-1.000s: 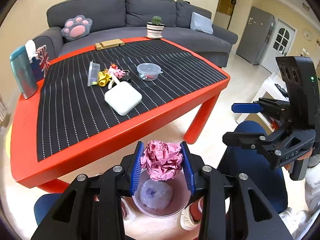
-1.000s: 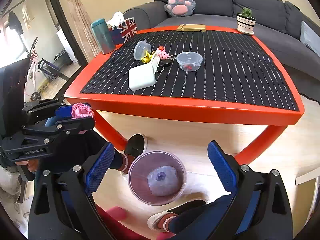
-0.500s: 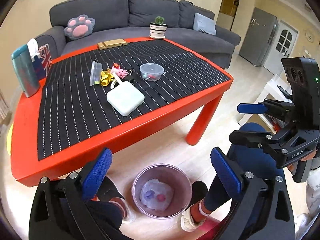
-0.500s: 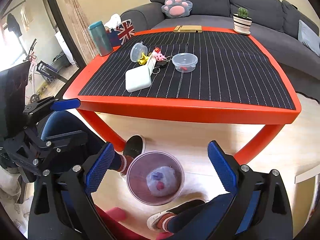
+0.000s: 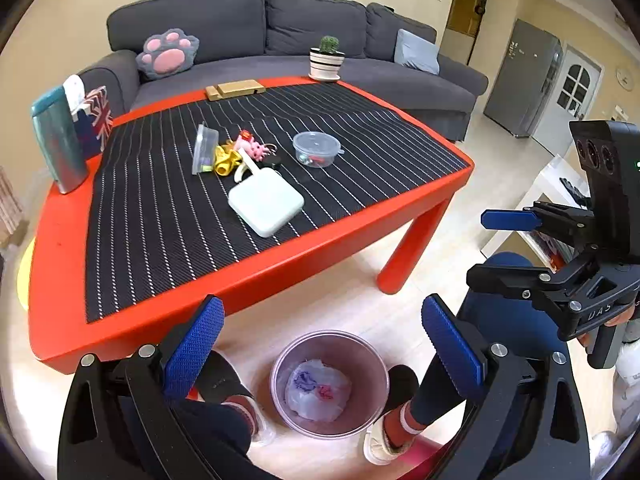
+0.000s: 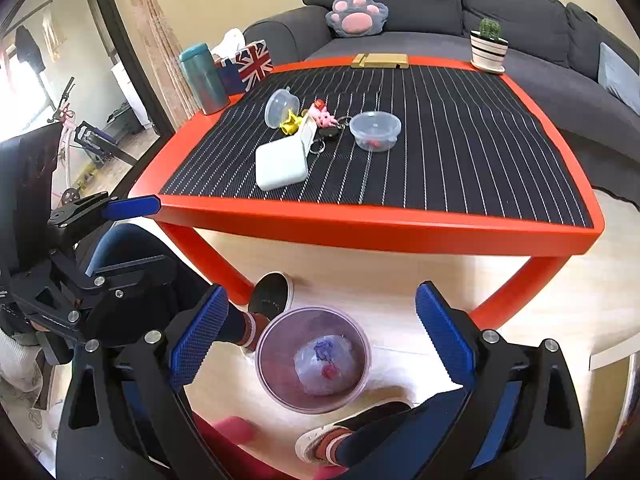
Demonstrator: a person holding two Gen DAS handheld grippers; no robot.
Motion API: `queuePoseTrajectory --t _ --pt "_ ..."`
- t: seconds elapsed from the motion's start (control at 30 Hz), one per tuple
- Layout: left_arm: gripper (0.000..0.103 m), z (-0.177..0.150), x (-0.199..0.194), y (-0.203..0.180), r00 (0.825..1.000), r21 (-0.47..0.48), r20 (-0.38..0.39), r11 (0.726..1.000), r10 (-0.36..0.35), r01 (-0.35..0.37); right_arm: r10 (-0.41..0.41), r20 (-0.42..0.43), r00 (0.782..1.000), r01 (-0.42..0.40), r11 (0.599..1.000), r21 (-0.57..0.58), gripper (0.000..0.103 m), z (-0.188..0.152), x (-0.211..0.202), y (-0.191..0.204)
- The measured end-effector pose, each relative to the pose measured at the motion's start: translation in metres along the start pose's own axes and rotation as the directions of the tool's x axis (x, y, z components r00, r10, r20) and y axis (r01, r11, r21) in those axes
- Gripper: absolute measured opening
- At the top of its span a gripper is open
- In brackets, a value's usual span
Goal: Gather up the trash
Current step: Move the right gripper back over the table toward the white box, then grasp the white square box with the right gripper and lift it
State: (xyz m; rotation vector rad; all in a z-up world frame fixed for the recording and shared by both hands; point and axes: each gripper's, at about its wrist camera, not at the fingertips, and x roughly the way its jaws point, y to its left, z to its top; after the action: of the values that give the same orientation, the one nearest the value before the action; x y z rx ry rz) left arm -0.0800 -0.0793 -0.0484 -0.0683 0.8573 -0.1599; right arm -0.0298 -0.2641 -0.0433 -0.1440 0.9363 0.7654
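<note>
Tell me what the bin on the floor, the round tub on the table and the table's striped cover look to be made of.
Bin: likely translucent plastic, pinkish; the floor shows through its wall.
Round tub: clear glossy plastic, thin; small red bits show through the lidded side.
Striped cover: seems a woven or mesh mat, matte black with fine white lines; exact fibre unclear.
</note>
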Motion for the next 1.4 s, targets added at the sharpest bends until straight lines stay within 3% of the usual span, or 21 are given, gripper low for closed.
queuePoseTrajectory --t 0.63,1.1,1.4 --pt "0.095 0.018 -0.015 0.034 0.998 -0.035 0.008 0.998 0.061 -0.061 0.037 0.0 0.999 -0.036 0.996 -0.077 0.094 0.077 0.026 0.025" --pt "0.095 0.027 -0.01 0.051 0.998 -0.053 0.001 0.997 0.055 -0.055 0.034 -0.102 0.994 -0.05 0.987 -0.154 0.094 0.122 0.088 0.045" --pt "0.095 0.028 -0.01 0.061 0.998 -0.066 0.001 0.996 0.055 -0.055 0.008 -0.21 0.978 -0.047 0.982 -0.183 0.094 0.131 0.134 0.053"
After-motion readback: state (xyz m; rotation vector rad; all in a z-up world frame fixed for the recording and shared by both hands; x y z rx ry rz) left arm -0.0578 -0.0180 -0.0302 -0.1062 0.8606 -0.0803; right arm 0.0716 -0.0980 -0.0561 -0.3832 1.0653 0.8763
